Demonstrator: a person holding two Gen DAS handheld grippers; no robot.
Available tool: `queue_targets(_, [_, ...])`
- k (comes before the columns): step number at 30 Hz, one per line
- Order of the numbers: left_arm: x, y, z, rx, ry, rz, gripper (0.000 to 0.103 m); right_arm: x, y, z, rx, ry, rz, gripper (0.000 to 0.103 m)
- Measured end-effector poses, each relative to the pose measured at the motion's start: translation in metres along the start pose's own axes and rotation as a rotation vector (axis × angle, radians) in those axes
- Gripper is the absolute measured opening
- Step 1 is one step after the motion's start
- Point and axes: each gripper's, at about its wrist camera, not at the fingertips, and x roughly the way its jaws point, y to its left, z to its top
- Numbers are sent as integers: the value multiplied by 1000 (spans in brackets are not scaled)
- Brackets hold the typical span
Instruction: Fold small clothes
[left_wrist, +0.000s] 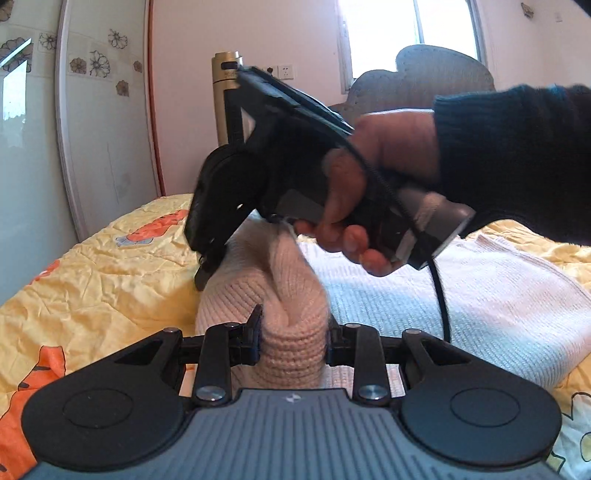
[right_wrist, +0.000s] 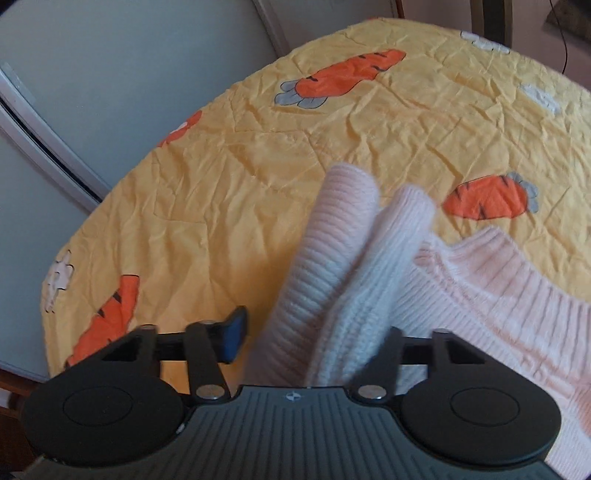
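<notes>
Pink knit sweater (left_wrist: 291, 295) bunched lengthwise, pointing away between left gripper (left_wrist: 293, 336) jaws.

Hidden tips, cropped edges, motion blur

In the left wrist view, the black right gripper (left_wrist: 207, 266) at centre is smeared by motion, its fingertips buried behind the pale pink ribbed knit garment (left_wrist: 280, 291); the dark knitted sleeve (left_wrist: 517, 158) runs off the right edge. In the right wrist view, the garment (right_wrist: 343, 266) covers the right finger, so the grip seems closed, and the yellow carrot-print bedspread (right_wrist: 221, 192) is cropped at right.
</notes>
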Motion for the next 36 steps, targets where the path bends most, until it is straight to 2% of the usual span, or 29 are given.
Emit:
queue_targets(2, [-5,-9,4,27,-17,-24,29,-11,-20,-4,59,-35,67,27])
queue_targets(6, [-10,-38,21,83,-60,-105,29,-47,-42,-20,94,-117,121,26])
queue_targets(10, [-12,-83,41,135,-125,-209,29,-102,-75,-39,137,-209,161,26])
queue_targets(14, [-11,-136,50,187,-150,-335,29,-161,-123,-72,198,-283,133,26])
queue_targets(18, [-1,-179,36,238,-102,-429,29,-203,-176,-128,295,-327,116,26])
queue_targets(21, [8,-199,28,252,-29,-467,29,-208,-208,-170,368,-326,88,26])
queue_targets(24, [20,-204,23,244,34,-470,30,-194,-232,-200,444,-312,95,27])
queue_targets(25, [22,-203,22,240,37,-471,30,-188,-239,-207,473,-323,118,28])
queue_targets(26, [23,-201,22,237,35,-475,30,-185,-246,-213,508,-343,145,37])
queue_targets(27, [24,-200,21,225,34,-484,32,-184,-252,-219,554,-360,172,38])
queue_targets(30, [26,-200,21,189,44,-497,36,-183,-269,-226,644,-387,257,45])
queue_targets(32, [23,-201,20,154,52,-519,42,-185,-278,-226,673,-404,266,51])
queue_targets(33, [23,-201,20,147,52,-523,43,-186,-281,-225,680,-406,269,51])
queue_targets(35, [24,-205,18,166,48,-513,43,-188,-283,-220,679,-416,260,61])
queue_targets(36, [24,-207,17,181,41,-507,43,-189,-284,-216,673,-418,252,63])
